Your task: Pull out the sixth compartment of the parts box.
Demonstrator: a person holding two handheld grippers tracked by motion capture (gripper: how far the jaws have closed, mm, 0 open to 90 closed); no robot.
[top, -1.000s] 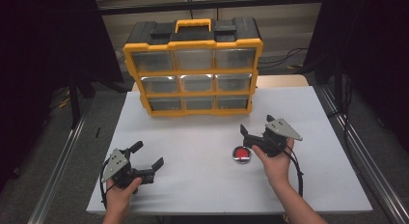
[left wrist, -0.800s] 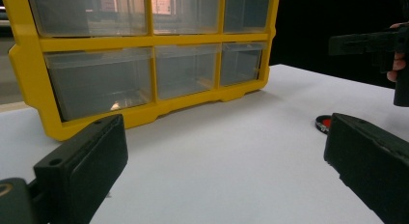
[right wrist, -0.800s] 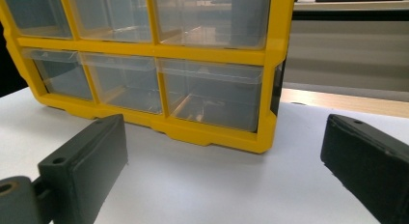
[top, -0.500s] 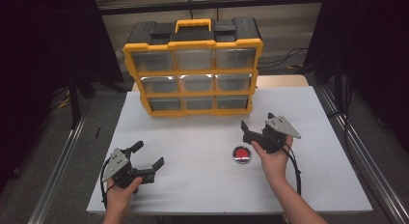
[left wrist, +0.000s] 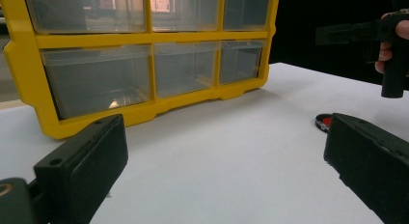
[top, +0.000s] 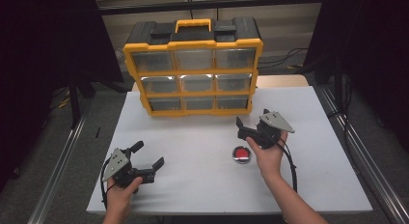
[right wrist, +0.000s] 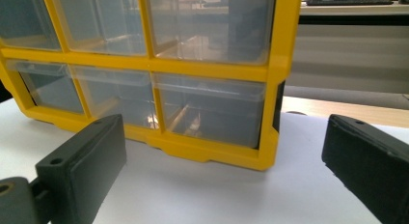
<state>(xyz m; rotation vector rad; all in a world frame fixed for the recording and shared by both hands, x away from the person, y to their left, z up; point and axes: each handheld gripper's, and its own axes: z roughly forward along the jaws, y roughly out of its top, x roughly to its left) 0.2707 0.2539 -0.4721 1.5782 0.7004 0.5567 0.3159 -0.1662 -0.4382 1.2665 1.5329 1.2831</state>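
- A white table (top: 202,185) stands in a dark room, with black curtains on both sides and a pale wall behind.
- A yellow organiser (top: 193,64) with a black top and yellow handle stands at the table's far edge; it is the landmark here.
- It has nine clear drawers in three rows. What lies in them cannot be made out through the plastic.
- A small red disc (top: 241,154) with a dark rim lies flat on the table, in front of the organiser's right end and well apart from it.
- The right gripper (top: 247,129) hangs between organiser and disc, just above the disc, jaws wide apart and empty, facing the bottom-right drawer.
- The left gripper (top: 147,155) sits in front of the organiser's left end, well apart, jaws spread wide, holding nothing.
- Nothing stands between either gripper and the organiser.
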